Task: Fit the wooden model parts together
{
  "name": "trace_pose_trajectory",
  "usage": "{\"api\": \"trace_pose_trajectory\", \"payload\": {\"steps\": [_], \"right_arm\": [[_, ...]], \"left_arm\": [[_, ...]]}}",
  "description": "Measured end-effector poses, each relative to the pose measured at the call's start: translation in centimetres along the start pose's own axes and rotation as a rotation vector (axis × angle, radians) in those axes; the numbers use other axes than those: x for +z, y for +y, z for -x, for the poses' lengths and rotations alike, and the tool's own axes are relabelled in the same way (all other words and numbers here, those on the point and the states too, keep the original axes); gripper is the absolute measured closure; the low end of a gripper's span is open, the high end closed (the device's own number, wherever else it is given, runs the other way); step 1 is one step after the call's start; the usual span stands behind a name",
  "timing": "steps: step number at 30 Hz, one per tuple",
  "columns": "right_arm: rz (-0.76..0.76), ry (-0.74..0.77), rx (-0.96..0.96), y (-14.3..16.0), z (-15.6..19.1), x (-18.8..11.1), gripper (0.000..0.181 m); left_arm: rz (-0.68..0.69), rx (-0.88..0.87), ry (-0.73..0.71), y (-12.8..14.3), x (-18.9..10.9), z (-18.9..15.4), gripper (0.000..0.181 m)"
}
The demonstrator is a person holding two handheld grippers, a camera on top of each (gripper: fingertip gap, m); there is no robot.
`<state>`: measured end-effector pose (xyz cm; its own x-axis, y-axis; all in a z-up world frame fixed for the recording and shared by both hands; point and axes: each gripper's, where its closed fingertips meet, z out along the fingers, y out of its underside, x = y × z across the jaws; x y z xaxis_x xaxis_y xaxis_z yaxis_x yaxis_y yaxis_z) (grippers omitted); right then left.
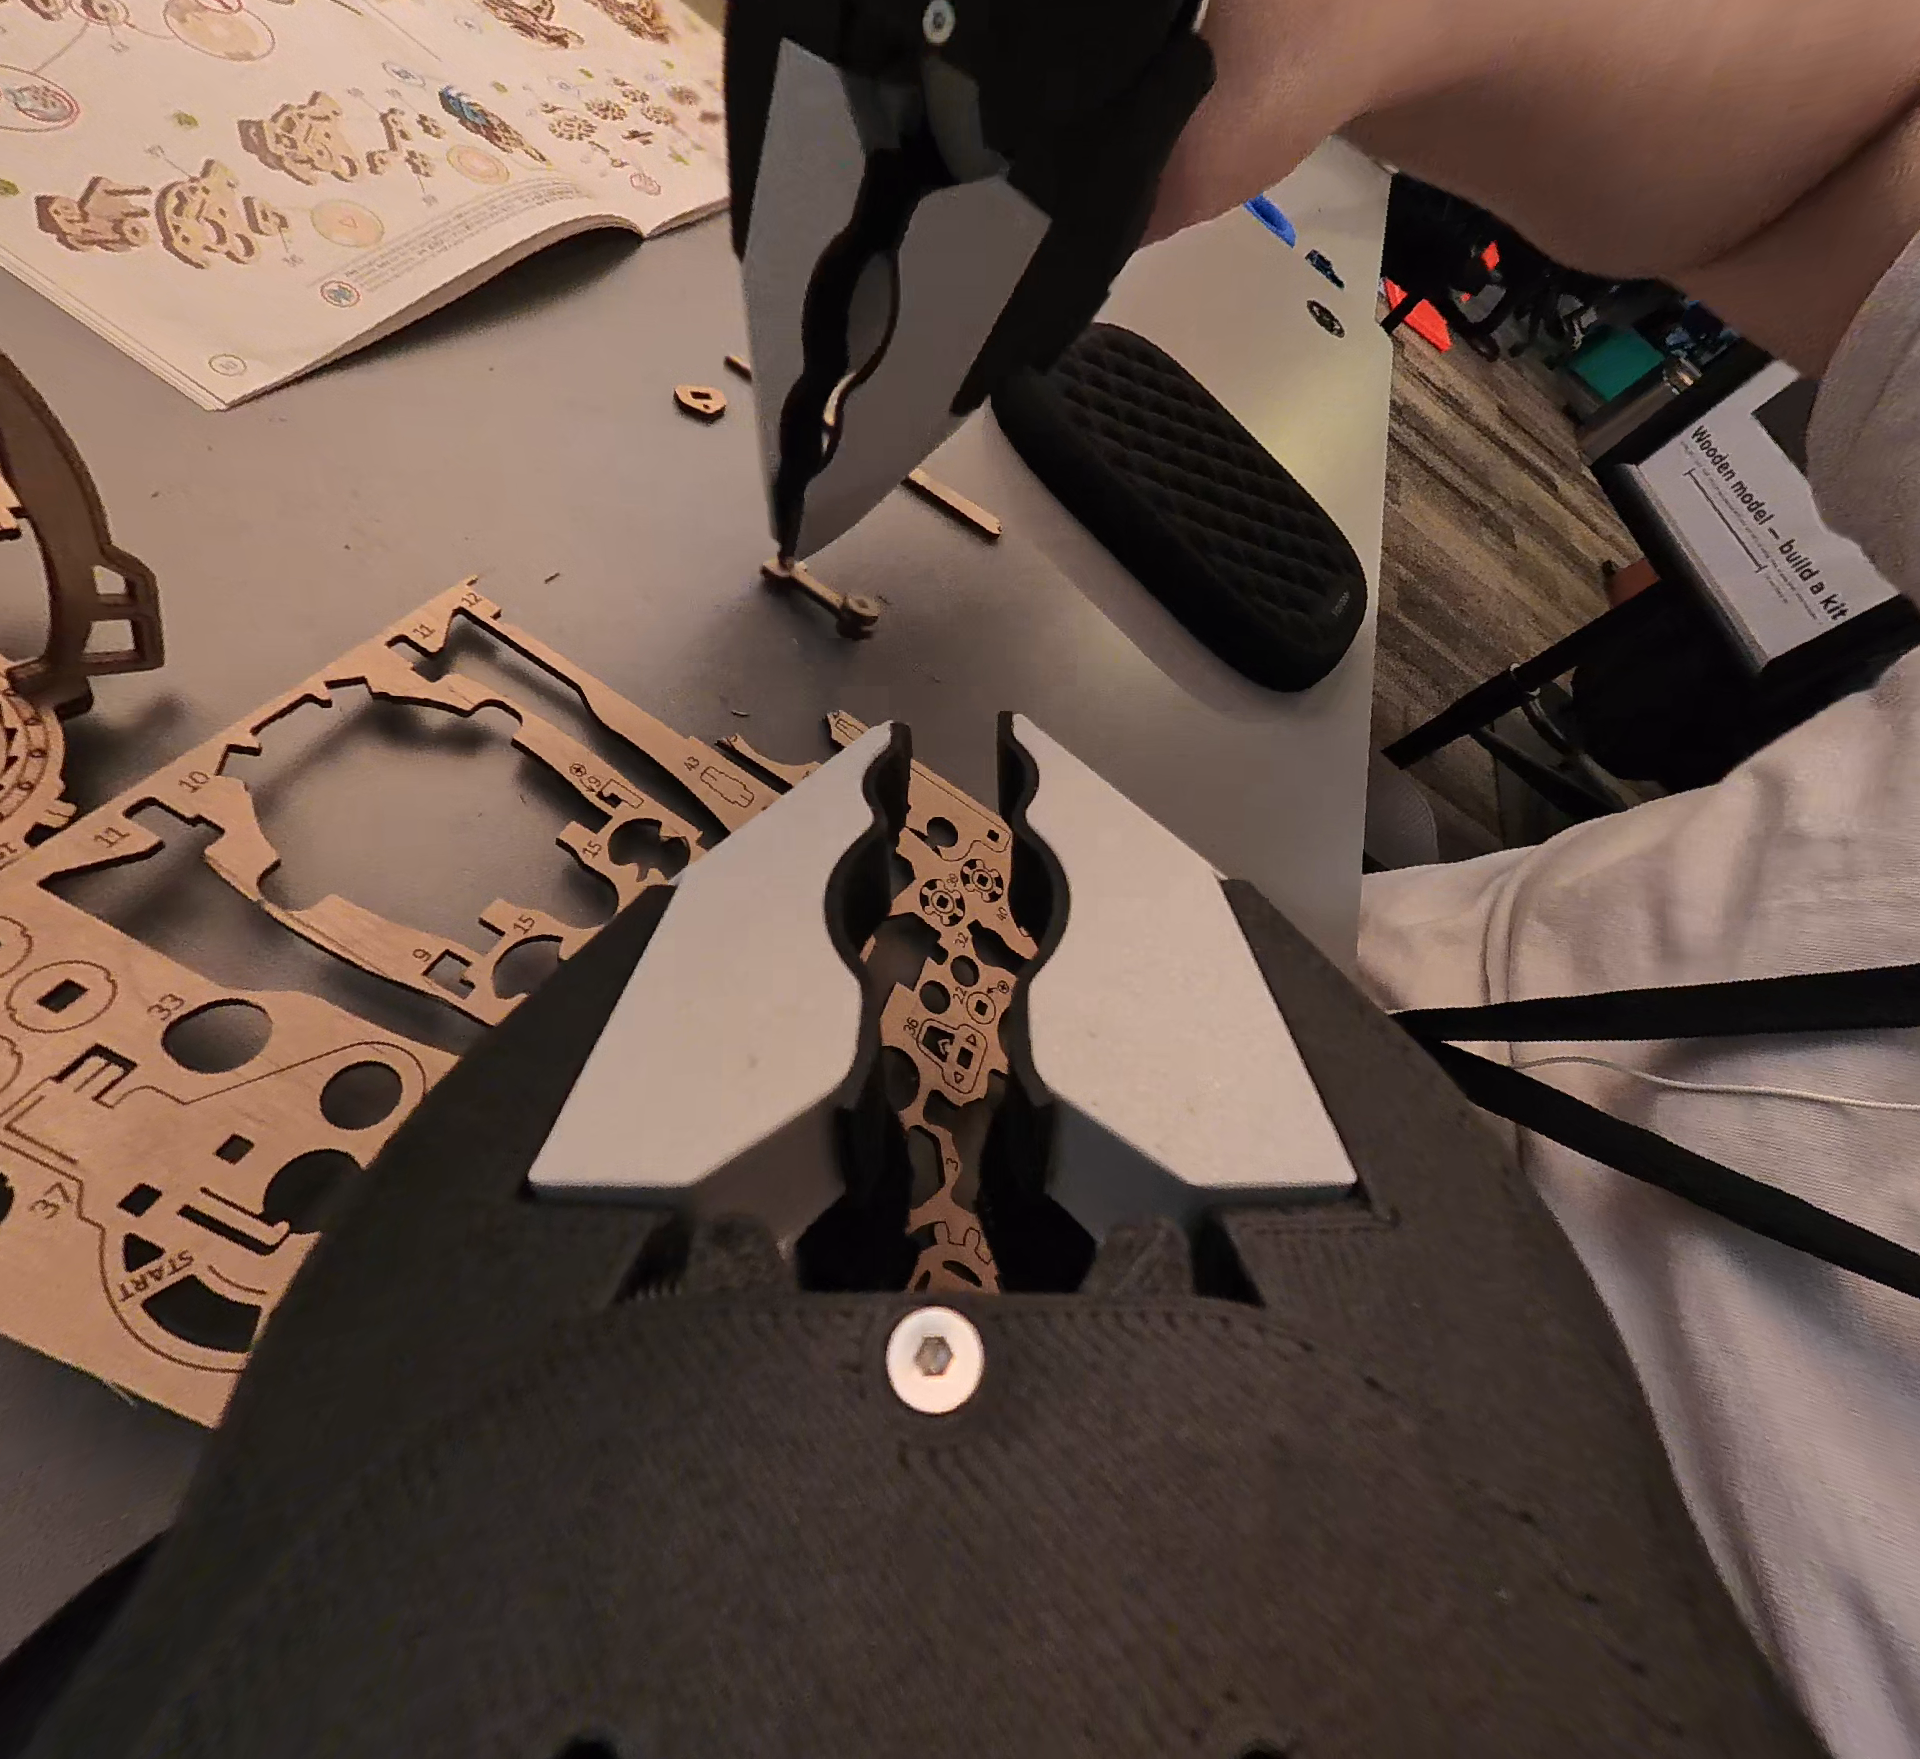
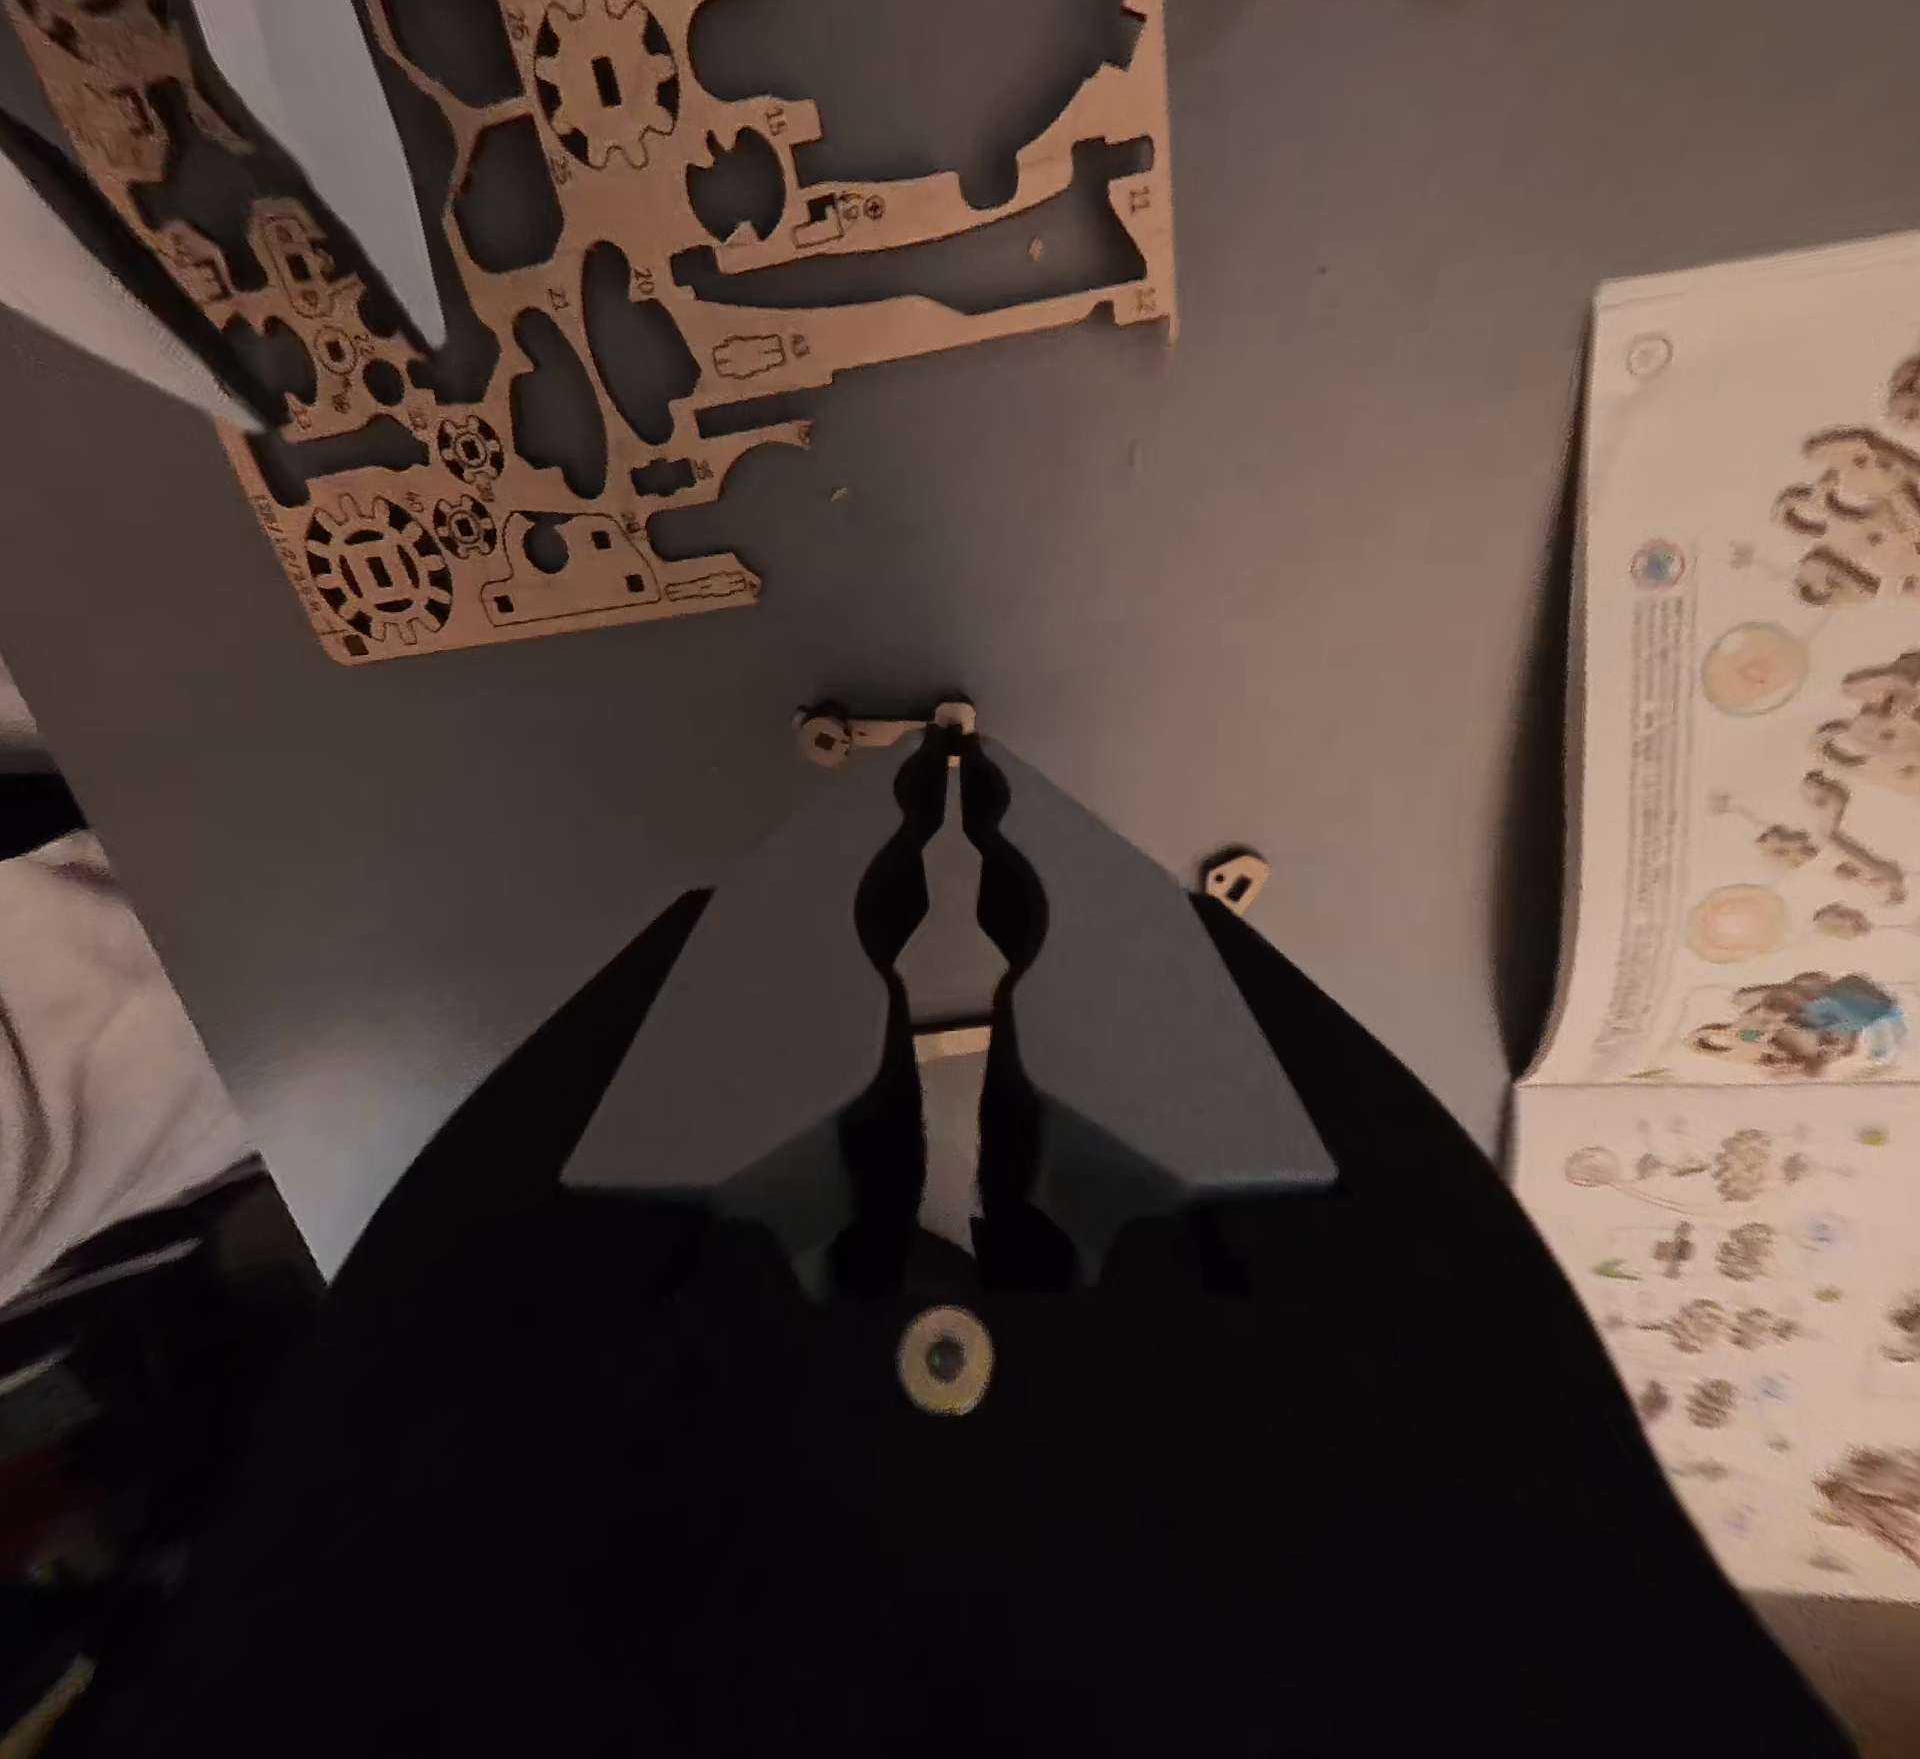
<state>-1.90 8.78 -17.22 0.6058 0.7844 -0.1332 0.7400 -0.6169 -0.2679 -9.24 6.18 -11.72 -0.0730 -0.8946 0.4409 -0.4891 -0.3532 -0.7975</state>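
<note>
On the grey table [image 1: 520,483], just beyond the punched wooden sheet [image 1: 343,836], your right gripper [image 2: 954,741] points down and pinches one end of the small axle piece [image 1: 821,595], so next comes a careful lift toward its mate, while your left gripper [image 1: 951,743] hovers spread, holding nothing.

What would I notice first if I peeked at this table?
Probably the right gripper coming straight down on the grey table, its fingers pinched on one end of a tiny wooden axle piece with a little wheel at each end. Next, the big laser-cut wooden sheet full of holes lying near the left gripper, whose fingers are open over the sheet's edge. An open instruction booklet lies farther back.
</note>
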Motion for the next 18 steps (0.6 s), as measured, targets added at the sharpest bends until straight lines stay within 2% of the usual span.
{"api": "trace_pose_trajectory", "payload": {"steps": [4, 7, 10, 12, 16, 18], "right_arm": [[-0.142, -0.026, 0.053, 0.4, 0.0, -0.3, 0.181], [-0.185, -0.007, 0.053, 0.4, 0.0, -0.3, 0.181], [-0.156, 0.013, 0.055, 0.4, 0.0, -0.3, 0.181], [-0.117, 0.028, 0.051, 0.3, 0.0, -0.2, 0.181], [-0.072, 0.044, 0.057, 0.2, -0.1, -0.1, 0.181], [-0.068, 0.046, 0.059, 0.2, -0.1, -0.1, 0.181]], "left_arm": [[0.018, 0.001, -0.003, 0.2, 0.3, 0.0, 0.166], [0.037, 0.008, -0.022, 0.2, 0.7, 0.2, 0.166], [0.072, 0.046, -0.056, -0.2, 2.0, 0.0, 0.162], [0.143, 0.103, -0.096, 0.0, 3.5, -0.2, 0.158], [0.264, 0.175, -0.24, 0.4, 6.2, 1.3, 0.153], [0.295, 0.172, -0.268, 0.7, 7.2, 1.8, 0.153]]}}
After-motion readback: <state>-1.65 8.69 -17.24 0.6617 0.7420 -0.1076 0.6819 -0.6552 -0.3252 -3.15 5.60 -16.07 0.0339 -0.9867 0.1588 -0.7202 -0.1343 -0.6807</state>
